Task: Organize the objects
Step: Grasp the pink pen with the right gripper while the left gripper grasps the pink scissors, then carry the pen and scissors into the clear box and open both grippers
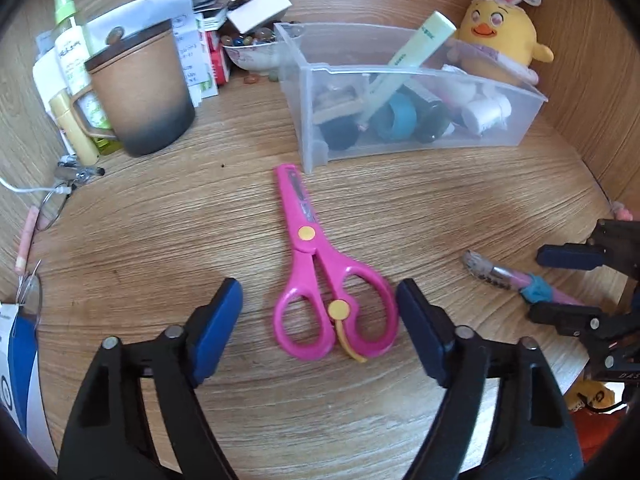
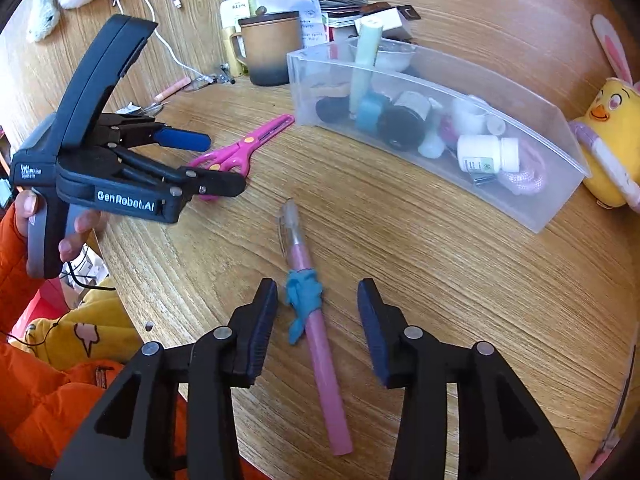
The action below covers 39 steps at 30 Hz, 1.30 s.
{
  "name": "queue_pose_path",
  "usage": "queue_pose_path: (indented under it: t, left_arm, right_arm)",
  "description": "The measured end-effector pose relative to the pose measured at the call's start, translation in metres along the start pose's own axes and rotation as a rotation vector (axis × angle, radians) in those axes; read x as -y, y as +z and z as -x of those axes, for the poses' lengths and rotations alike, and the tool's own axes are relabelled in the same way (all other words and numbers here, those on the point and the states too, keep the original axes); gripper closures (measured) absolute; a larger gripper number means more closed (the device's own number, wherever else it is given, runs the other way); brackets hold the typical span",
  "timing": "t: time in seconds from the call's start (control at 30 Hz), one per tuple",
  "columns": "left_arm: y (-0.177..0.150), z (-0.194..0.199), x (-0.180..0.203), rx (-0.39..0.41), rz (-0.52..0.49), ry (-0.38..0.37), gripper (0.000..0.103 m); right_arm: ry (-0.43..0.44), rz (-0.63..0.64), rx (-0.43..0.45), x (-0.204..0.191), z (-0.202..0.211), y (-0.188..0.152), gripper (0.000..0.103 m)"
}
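Pink scissors (image 1: 316,268) lie closed on the wooden table, blades toward a clear plastic bin (image 1: 520,136). My left gripper (image 1: 319,300) is open, its pads on either side of the scissor handles, not touching. A pink pen with a blue band (image 2: 310,312) lies on the table between the open pads of my right gripper (image 2: 317,300). The pen also shows in the left wrist view (image 1: 516,278), inside the right gripper (image 1: 568,284). The bin (image 2: 532,216) holds a pale green tube, blue tape roll, jars and a white bottle. The left gripper (image 2: 224,162) hovers over the scissors (image 2: 240,148).
A brown lidded mug (image 1: 144,88), spray bottle (image 1: 70,36), papers, a bowl of beads (image 1: 250,50) and glasses (image 1: 52,204) crowd the back left. A yellow chick plush (image 1: 500,36) sits behind the bin. The table edge runs along the near side.
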<state>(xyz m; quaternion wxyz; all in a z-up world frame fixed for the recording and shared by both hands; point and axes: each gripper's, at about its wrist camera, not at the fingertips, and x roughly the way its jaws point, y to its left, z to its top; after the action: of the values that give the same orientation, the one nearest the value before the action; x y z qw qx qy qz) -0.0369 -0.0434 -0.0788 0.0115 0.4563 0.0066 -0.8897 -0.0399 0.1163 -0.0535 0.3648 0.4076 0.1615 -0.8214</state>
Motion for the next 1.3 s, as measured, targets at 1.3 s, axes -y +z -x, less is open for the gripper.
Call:
queue_pose_path:
  t: [1.3]
  left_arm:
    - [-0.014, 0.033, -0.019, 0.009, -0.013, -0.042, 0.042]
  right_arm:
    - [-0.033, -0.188, 0.173, 0.036, 0.025, 0.021, 0.086]
